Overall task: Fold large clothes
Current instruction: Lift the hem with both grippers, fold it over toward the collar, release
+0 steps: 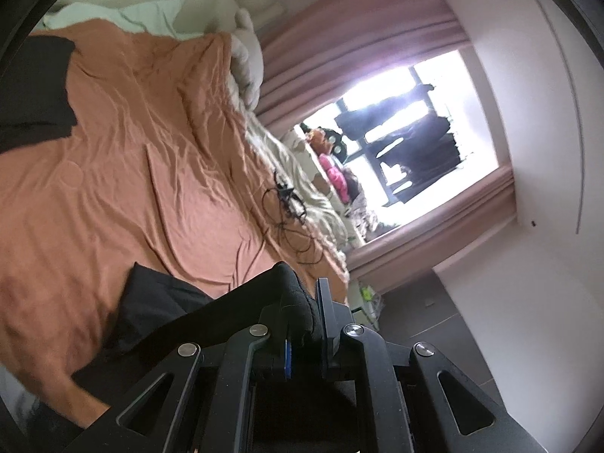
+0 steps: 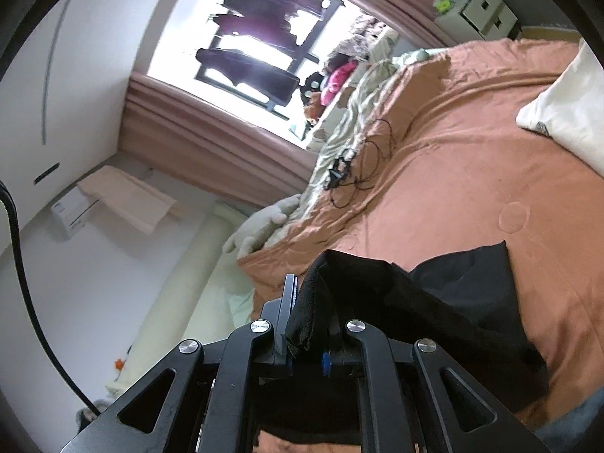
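The black garment (image 1: 158, 302) hangs stretched over the bed, a bunched edge of it pinched in each tool. In the left wrist view the left tool (image 1: 307, 313) has its jaws nearly closed on a thick fold of the cloth, which trails off to the left and down over the orange bedspread (image 1: 132, 151). In the right wrist view the right tool (image 2: 307, 313) is likewise clamped on a rolled edge of the same garment (image 2: 453, 294), which drapes away to the right across the bedspread (image 2: 472, 151). A second dark piece (image 1: 34, 87) lies further up the bed. A tangle of black cable (image 2: 358, 166) rests near the bed's far edge, beside rumpled pale bedding (image 2: 339, 132). A white pillow (image 2: 566, 113) lies on the bedspread. Beyond stand pink curtains (image 2: 211, 143) and a bright window (image 2: 264, 37) with dark clothes hanging outside
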Available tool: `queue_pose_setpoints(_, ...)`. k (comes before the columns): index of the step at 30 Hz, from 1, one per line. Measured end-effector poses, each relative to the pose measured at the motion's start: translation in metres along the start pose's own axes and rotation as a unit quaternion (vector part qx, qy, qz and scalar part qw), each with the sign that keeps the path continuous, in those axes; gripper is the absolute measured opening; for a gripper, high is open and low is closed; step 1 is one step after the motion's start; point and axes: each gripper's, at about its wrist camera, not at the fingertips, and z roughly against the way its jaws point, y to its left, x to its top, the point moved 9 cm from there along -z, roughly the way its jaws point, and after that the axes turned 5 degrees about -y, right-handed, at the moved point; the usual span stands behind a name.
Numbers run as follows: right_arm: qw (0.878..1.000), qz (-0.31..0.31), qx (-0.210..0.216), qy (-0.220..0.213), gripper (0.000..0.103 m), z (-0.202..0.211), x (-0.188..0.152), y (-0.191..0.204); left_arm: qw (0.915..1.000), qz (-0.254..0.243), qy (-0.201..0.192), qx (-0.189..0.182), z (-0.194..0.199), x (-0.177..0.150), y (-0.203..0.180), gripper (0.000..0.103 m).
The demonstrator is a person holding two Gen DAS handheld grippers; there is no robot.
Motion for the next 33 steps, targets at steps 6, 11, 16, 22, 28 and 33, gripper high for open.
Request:
queue_pose_setpoints(6, 0.999, -0.017, -0.035, 0.011, 0.011, -0.042, 0.012, -0.036, 0.9994, 0.013, 0.023, 0.021, -0.064, 0.002, 0.027, 0.010)
queue_pose_setpoints(11, 0.997, -0.033, -0.062, 0.029, 0.011, -0.077, 0.010, -0.073, 0.9974, 0.029, 0.040, 0.052, -0.105, -0.006, 0.067, 0.010)
queue_pose_setpoints(16, 0.995, -0.041, -0.082, 0.046, 0.011, -0.107, -0.001, -0.104, 0.9928, 0.047, 0.053, 0.097, -0.134, -0.018, 0.119, 0.010)
queue_pose_setpoints(22, 0.992, -0.052, -0.100, 0.058, 0.011, -0.139, -0.005, -0.137, 0.9900, 0.054, 0.060, 0.116, -0.162, -0.021, 0.150, 0.010)
queue_pose_setpoints(28, 0.991, -0.017, -0.120, 0.056, 0.058, -0.164, 0.000, -0.146, 0.9882, 0.037, 0.075, 0.129, -0.192, -0.017, 0.155, 0.021)
queue_pose_setpoints(33, 0.990, -0.006, -0.128, 0.056, 0.081, -0.165, 0.002, -0.150, 0.9900, 0.031, 0.044, 0.130, -0.185, -0.005, 0.154, 0.077)
